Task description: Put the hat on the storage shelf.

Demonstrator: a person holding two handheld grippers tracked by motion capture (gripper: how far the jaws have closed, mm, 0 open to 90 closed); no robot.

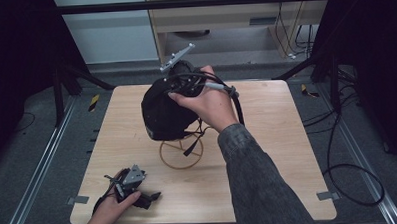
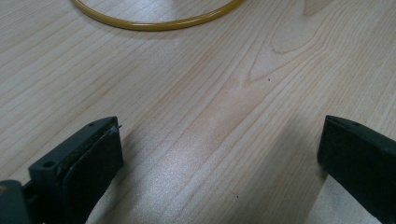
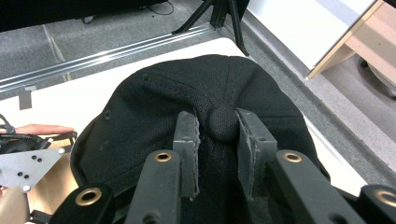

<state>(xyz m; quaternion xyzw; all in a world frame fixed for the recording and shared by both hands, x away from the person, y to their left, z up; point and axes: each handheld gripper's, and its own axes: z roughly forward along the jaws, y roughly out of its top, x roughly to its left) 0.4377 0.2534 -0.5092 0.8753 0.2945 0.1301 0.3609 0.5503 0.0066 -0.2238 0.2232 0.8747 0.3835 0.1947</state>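
A black cap (image 1: 160, 113) sits on a yellow wire stand (image 1: 181, 157) near the middle of the wooden table (image 1: 273, 154). My right gripper (image 1: 179, 87) comes down on the cap's crown from the right. In the right gripper view its jaws are shut on the cap (image 3: 140, 107), pinching the fabric on both sides of the top button (image 3: 224, 123); the right gripper (image 3: 218, 128) points at the crown. My left gripper (image 1: 148, 197) lies on the table at the front left in a hand. Its jaws stand wide open (image 2: 219, 154) over bare wood, with the stand's yellow ring (image 2: 154, 24) ahead.
Black frame legs (image 1: 65, 76) stand at the table's back corners. Cables (image 1: 349, 177) loop on the floor to the right. A wooden cabinet (image 1: 223, 21) stands behind the table. Metal rails (image 1: 38, 167) run along the floor at both sides.
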